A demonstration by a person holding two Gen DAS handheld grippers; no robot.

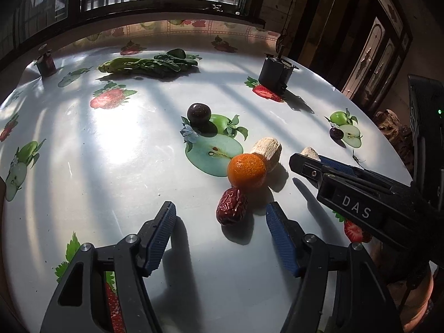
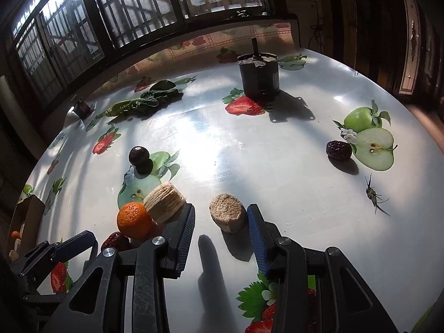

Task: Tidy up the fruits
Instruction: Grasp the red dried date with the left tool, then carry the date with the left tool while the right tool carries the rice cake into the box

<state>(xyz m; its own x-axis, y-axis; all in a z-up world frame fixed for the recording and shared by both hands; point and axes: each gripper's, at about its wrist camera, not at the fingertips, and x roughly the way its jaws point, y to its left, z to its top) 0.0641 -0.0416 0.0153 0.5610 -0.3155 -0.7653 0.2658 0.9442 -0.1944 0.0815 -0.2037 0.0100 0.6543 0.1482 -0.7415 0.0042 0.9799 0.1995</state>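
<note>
An orange (image 1: 246, 171) sits mid-table, touching a red date (image 1: 231, 206) in front of it and a pale beige chunk (image 1: 268, 149) behind it. My left gripper (image 1: 220, 213) is open; the red date lies just beyond its fingertips. A dark round fruit (image 1: 198, 113) stands farther back. My right gripper (image 2: 220, 216) is open, its fingers on either side of a second beige chunk (image 2: 228, 213). The orange (image 2: 133, 220) and first chunk (image 2: 164, 202) lie to its left. A dark date (image 2: 339, 150) sits far right.
Leafy greens (image 1: 149, 65) lie at the table's back. A dark cylindrical container (image 2: 259, 75) stands back right, a small dark jar (image 1: 45, 62) back left. A dried stem (image 2: 373, 194) lies at the right. The round table's (image 1: 83, 144) edge curves close on both sides.
</note>
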